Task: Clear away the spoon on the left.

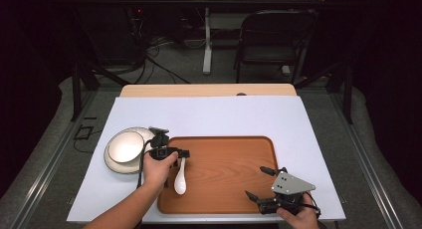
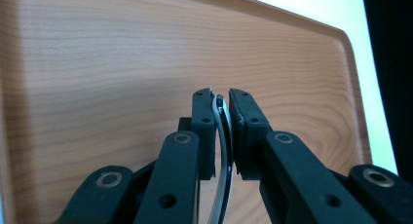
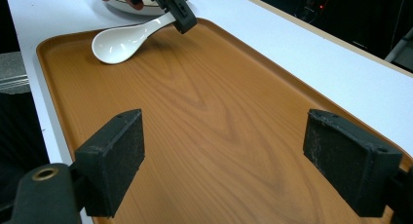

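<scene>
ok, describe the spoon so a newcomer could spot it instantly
Start at the wooden tray on the white table. At its left edge lies the spoon, its handle between the left gripper jaws. It is white like the bowl nearby, but small and long-handled.

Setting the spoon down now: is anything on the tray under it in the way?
Nothing visible. The spoon, its handle between the left gripper fingers, hangs over bare wood at the tray left edge; the bowl sits outside.

The spoon (image 1: 180,180) is white and shiny. Its bowl rests on the brown tray (image 1: 234,189), near the left edge. Its handle tilts up.
</scene>
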Demonstrator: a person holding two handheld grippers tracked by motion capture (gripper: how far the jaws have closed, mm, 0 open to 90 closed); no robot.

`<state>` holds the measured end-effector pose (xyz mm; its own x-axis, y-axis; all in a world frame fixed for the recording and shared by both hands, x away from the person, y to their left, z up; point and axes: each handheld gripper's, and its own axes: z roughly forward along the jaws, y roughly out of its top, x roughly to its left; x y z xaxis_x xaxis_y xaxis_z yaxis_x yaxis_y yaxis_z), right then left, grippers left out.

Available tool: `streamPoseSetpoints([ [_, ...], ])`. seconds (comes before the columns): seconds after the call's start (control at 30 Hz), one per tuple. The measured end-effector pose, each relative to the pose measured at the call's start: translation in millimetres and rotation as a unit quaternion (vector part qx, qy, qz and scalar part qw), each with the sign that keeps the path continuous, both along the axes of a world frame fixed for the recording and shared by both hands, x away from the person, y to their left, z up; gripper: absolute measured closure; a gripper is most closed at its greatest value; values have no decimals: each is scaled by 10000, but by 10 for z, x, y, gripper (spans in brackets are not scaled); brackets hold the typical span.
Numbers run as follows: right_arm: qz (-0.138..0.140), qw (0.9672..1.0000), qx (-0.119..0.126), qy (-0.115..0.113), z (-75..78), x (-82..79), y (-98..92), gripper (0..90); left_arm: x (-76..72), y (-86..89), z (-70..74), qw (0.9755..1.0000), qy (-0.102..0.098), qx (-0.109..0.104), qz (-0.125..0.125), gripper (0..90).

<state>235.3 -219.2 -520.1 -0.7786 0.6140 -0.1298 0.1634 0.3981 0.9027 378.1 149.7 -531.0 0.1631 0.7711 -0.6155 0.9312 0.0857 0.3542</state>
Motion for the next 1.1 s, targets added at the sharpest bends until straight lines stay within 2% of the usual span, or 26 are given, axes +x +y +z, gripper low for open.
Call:
streamPoseSetpoints([
  [0.63, -10, 10000, -9, -2, -1, -1, 1, 150, 38, -1, -79, 9998, 137, 93, 100, 779],
  [0.77, -8, 10000, -3, -1, 0, -1, -2, 149, 39, 0, -83, 9997, 145, 149, 99, 761],
  [1.0, -9, 10000, -6, 0, -1, -1, 2, 150, 24, 38, -80, 9992, 127, 377, 97, 719],
  [1.1, -10, 10000, -12, -4, -1, 0, 1, 149, 21, 47, -79, 9991, 114, 398, 118, 689],
])
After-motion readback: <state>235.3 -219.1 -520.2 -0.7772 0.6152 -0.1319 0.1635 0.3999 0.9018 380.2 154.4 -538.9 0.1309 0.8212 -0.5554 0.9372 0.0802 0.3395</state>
